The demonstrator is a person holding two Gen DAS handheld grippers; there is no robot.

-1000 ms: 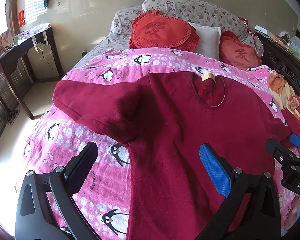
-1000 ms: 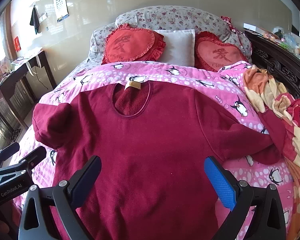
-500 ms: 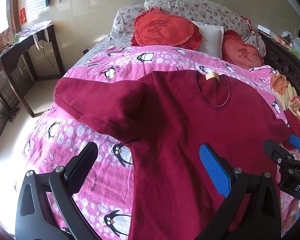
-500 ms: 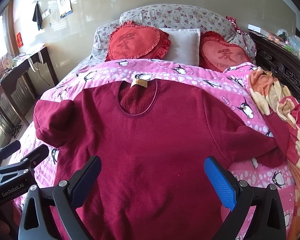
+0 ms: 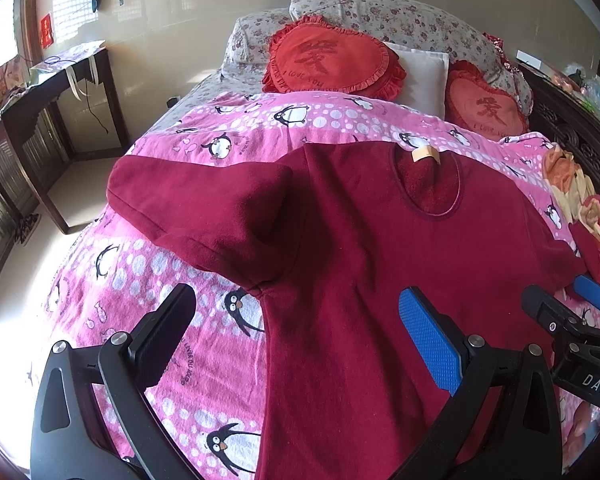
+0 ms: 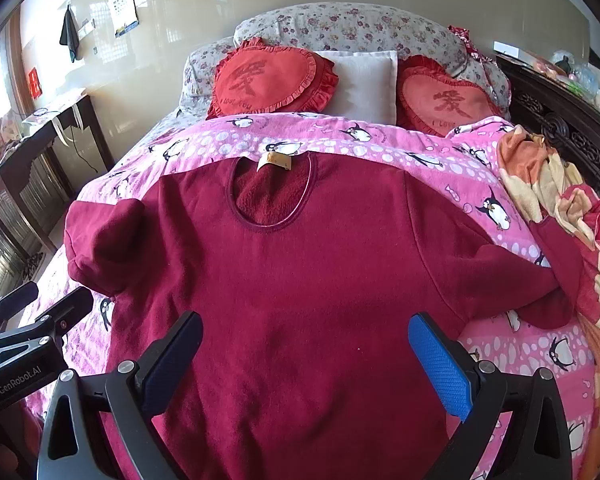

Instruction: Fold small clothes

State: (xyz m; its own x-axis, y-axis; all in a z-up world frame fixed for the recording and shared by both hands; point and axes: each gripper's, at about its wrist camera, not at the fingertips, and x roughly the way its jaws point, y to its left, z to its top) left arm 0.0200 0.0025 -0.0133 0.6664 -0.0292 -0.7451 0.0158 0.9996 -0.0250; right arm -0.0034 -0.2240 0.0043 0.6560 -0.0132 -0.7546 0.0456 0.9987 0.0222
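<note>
In the left wrist view, the left gripper (image 5: pixel 296 324) hovers with its jaws spread wide and holding nothing, above the near left edge of the dark red fleece sweater (image 5: pixel 380 264), which lies flat on the pink penguin-print blanket (image 5: pixel 148 280). In the right wrist view, the right gripper (image 6: pixel 306 346) hangs over the sweater's (image 6: pixel 308 280) lower middle, jaws wide apart and empty, neckline toward the red heart-shaped cushions (image 6: pixel 272 80).

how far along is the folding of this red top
Done: the maroon top lies spread flat, neckline up, on the pink penguin blanket. In hand: nothing; the left gripper and right gripper are both open above it. Left: every fold; the left sleeve and right sleeve lie outstretched.
</note>
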